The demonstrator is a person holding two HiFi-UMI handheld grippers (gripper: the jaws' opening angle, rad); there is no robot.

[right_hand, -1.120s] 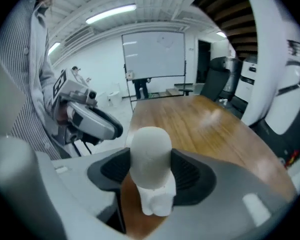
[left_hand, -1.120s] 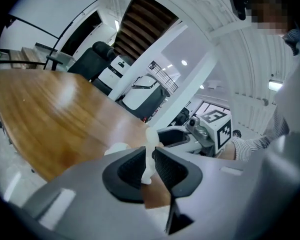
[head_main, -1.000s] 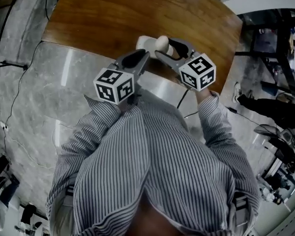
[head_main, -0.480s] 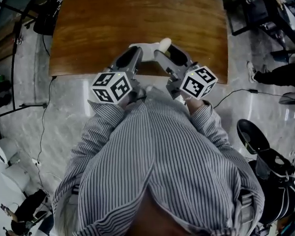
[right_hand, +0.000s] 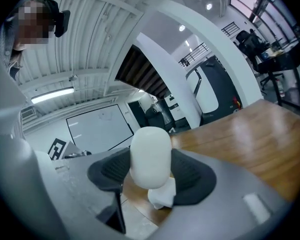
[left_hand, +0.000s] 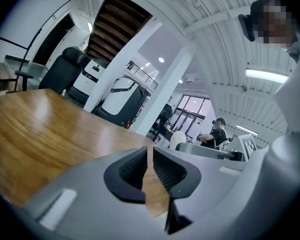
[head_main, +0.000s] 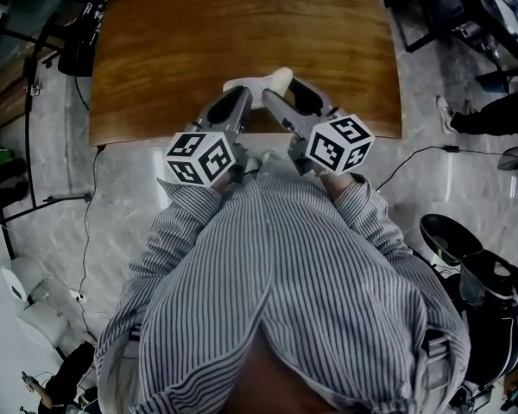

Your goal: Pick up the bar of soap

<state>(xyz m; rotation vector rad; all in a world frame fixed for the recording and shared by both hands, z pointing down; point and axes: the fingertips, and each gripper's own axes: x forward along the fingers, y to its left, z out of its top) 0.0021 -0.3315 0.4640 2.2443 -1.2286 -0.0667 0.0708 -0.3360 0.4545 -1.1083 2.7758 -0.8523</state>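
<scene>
While right tool (right_hand: 151,178) still clamps soap bar (right_hand: 150,154) (upright), left tool (left_hand: 149,167) stays closed, empty, over table (head_main: 198,41).

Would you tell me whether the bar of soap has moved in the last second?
No, not noticeably: the bar of soap, clamped in the right gripper, sits equally far inside the table's near edge.

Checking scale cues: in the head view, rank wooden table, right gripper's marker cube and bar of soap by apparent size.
1. wooden table
2. marker cube on the right gripper; nearer the camera, which inflates it
3. bar of soap, partly hidden
</scene>
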